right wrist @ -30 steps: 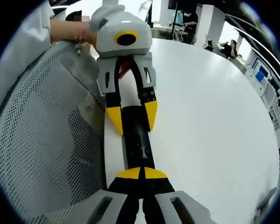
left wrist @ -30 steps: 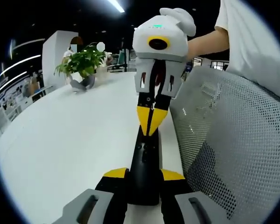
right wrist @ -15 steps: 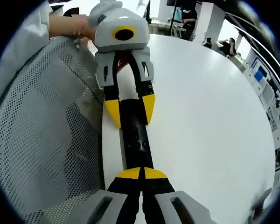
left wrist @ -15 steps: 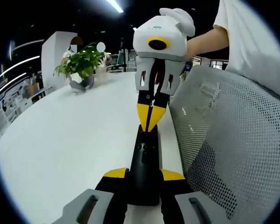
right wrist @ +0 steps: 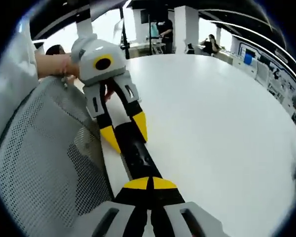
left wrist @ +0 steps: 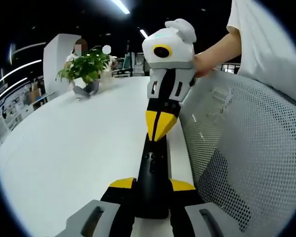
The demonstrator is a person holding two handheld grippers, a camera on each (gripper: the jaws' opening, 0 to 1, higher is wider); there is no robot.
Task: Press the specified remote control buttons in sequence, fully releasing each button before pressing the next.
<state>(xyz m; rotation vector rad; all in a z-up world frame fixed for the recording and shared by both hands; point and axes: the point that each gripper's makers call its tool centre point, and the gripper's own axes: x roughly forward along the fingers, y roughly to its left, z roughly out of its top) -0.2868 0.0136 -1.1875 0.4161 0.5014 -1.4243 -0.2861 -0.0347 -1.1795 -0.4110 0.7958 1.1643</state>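
From my left tool's view, the near end of the remote control (left wrist: 153,177) is covered by my left tool (left wrist: 152,183), whose yellow tips clamp its sides. The far end is hidden beneath the tips of the right tool (left wrist: 158,129), pressed together; I cannot tell whether they touch a button. The buttons are too small and dark to read. In my right tool's view, my own tips hide the remote's near end, and the mesh chair back (right wrist: 44,163) hides the desk (right wrist: 212,128) edge at the left.
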